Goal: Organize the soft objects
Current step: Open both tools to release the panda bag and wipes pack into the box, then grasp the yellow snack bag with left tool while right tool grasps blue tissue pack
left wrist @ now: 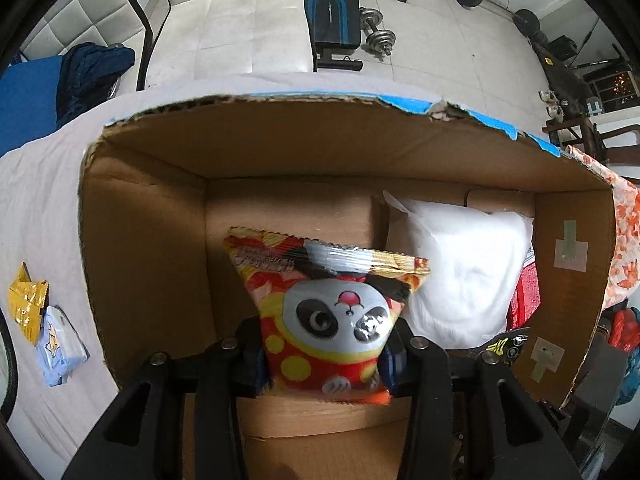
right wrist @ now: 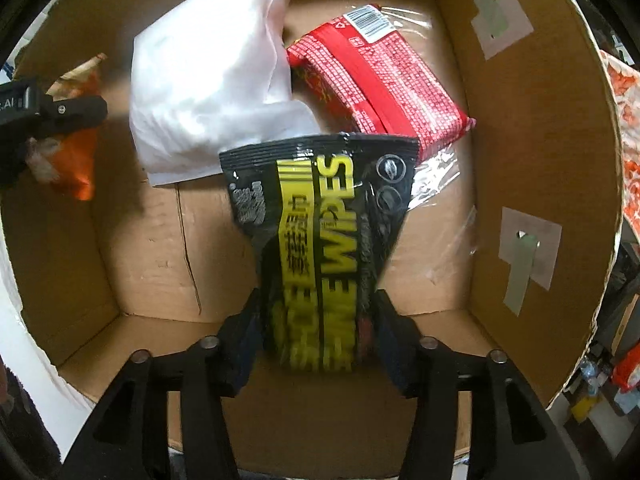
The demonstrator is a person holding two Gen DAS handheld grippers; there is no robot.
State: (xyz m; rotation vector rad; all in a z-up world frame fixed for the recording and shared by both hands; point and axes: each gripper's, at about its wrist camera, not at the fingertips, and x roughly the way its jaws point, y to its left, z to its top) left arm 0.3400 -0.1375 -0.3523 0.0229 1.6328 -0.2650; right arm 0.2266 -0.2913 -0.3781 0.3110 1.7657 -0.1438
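Note:
My left gripper [left wrist: 326, 354] is shut on a red and yellow panda packet [left wrist: 326, 312] and holds it over the near edge of an open cardboard box [left wrist: 144, 240]. My right gripper [right wrist: 316, 332] is shut on a black and yellow shoe wipes pack [right wrist: 320, 232], held inside the box [right wrist: 516, 152] above its floor. A white soft bag [right wrist: 212, 80] and a red packet [right wrist: 380, 80] lie at the box's far end. The white bag also shows in the left wrist view [left wrist: 464, 272]. The left gripper and its packet show at the left edge of the right wrist view [right wrist: 60, 116].
A yellow packet [left wrist: 26, 300] and a pale blue packet [left wrist: 60, 350] lie on the white sheet [left wrist: 40, 208] left of the box. An orange patterned cloth [left wrist: 624, 248] hangs by the box's right wall. A weight bench [left wrist: 332, 12] and dumbbells [left wrist: 378, 34] stand beyond.

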